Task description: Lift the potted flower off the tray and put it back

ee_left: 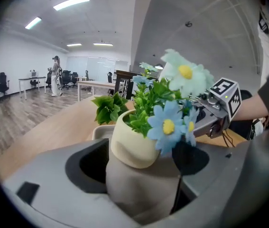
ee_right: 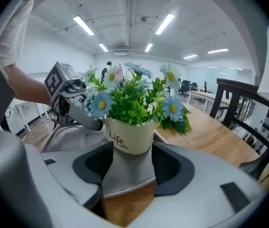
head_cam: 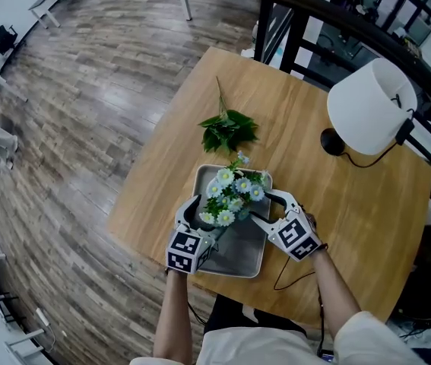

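Left gripper: fingers closed on the potted flower, its pot wedged between them.
Right gripper: fingers clamped on the same pot from the opposite side.
Tray: beneath the fingers, on the tabletop.

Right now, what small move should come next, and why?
Likely a slow, level lift with both together: the left gripper and right gripper each clamp the potted flower by its grey base from opposite sides, over the tray. Uneven motion could tilt it.
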A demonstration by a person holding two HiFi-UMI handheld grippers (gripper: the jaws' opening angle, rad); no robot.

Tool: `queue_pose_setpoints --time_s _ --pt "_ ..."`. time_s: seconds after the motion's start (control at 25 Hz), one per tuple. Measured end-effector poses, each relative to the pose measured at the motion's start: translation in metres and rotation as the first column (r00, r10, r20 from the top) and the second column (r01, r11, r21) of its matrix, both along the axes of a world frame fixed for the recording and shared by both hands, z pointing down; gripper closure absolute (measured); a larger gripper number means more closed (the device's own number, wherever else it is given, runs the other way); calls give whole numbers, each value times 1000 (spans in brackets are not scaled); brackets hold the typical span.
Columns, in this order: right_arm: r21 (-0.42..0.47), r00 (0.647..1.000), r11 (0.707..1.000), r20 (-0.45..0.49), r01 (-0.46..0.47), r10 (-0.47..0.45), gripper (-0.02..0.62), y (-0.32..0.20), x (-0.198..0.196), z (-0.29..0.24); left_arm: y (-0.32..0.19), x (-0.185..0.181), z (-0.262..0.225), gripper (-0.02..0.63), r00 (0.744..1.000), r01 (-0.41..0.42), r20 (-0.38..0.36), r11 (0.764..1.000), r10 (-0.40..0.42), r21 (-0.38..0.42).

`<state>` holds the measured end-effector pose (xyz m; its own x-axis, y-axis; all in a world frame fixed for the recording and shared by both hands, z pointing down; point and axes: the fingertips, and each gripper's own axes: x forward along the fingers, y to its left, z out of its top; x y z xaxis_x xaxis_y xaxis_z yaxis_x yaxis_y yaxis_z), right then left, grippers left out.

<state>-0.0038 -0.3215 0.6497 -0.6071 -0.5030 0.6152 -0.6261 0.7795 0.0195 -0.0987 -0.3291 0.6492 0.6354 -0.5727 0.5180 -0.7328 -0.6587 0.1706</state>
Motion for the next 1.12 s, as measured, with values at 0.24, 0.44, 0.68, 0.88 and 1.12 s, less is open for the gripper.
queue_pose_setpoints --time_s 0.24,0.44,0.68,0.88,1.12 --pt "39 998 998 45 -41 39 318 18 14 -33 23 -12 -21 173 999 47 -12 999 -47 19" --pt "90 995 993 75 -78 71 318 43 30 -68 51 -21 -49 183 996 93 -11 994 -93 56" --pt "136 991 987 111 -91 76 318 89 38 -118 94 -22 -97 183 994 108 -16 987 -107 117" --pt "156 984 978 133 -139 118 318 128 53 -151 132 -17 -134 182 996 94 -16 980 -93 176" --pt "196 974 965 178 -176 141 318 172 68 -199 173 -3 -177 182 998 65 -37 971 -58 229"
